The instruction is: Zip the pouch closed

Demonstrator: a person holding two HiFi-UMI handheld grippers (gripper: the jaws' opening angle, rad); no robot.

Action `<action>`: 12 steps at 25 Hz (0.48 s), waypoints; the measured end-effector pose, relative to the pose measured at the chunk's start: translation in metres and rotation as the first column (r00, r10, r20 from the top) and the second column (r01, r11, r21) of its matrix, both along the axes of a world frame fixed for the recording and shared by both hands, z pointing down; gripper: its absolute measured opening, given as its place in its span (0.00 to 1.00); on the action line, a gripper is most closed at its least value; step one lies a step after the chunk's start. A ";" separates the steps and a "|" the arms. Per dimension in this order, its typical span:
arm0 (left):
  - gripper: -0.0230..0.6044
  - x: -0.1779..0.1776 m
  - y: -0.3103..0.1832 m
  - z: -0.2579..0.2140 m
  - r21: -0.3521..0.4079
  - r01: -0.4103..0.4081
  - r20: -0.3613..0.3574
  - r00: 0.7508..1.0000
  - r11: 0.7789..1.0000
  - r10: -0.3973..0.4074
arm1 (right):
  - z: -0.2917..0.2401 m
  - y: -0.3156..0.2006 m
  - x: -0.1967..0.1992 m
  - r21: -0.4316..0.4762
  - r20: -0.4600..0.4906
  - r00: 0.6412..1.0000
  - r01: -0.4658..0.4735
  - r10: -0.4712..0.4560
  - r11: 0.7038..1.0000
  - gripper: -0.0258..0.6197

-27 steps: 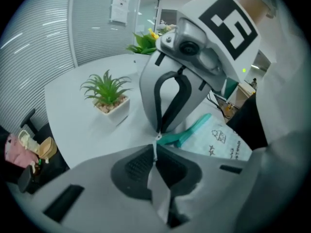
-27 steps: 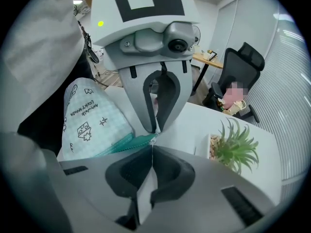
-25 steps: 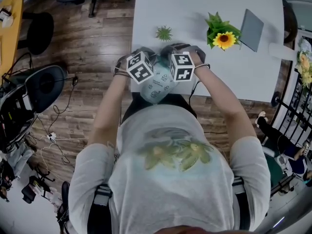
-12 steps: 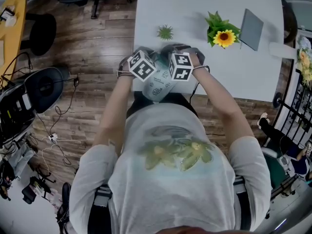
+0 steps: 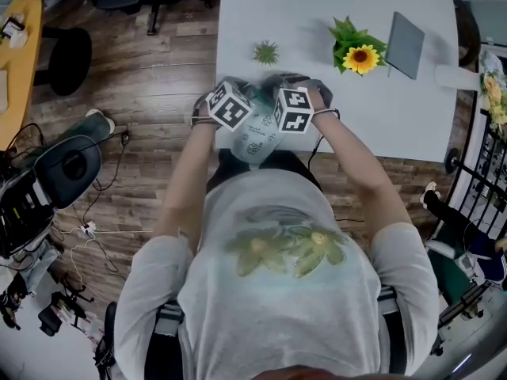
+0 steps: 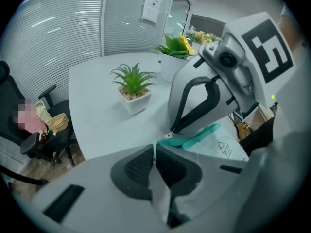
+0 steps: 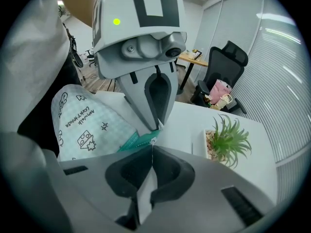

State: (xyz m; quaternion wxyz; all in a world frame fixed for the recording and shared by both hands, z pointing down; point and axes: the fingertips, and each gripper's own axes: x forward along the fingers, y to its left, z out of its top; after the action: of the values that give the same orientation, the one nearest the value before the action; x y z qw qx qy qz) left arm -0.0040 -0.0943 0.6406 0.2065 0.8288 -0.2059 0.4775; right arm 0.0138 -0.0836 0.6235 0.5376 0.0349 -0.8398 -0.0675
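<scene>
Pouch is clamped by left gripper and right gripper, both pointing steeply down.

dark wood floor, white table, black office chair, slatted blinds

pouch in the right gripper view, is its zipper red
No, the pouch has a teal zipper along its edge.

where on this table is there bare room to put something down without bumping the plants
Widest bare patch: the right half of the table, between the sunflower pot, the grey board and the near edge. A narrower gap: between the small green plant and the sunflower pot. Crowded: the near left edge, where the left tongs and right tongs clamp the pouch.
</scene>
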 end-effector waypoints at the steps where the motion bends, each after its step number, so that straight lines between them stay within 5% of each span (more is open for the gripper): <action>1: 0.07 0.000 0.000 0.000 0.000 0.002 0.003 1.000 1.000 -0.002 | -0.001 0.000 0.000 0.001 0.000 1.000 -0.002 0.002 1.000 0.07; 12: 0.07 -0.001 0.000 0.003 0.018 0.034 0.016 0.999 0.999 -0.034 | -0.002 0.005 0.002 0.018 -0.009 1.000 -0.008 0.008 1.000 0.07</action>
State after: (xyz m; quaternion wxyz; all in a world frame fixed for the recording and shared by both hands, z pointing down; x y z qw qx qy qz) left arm -0.0049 -0.0944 0.6440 0.2054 0.8231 -0.2260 0.4788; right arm 0.0161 -0.0781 0.6215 0.5413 0.0428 -0.8366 -0.0729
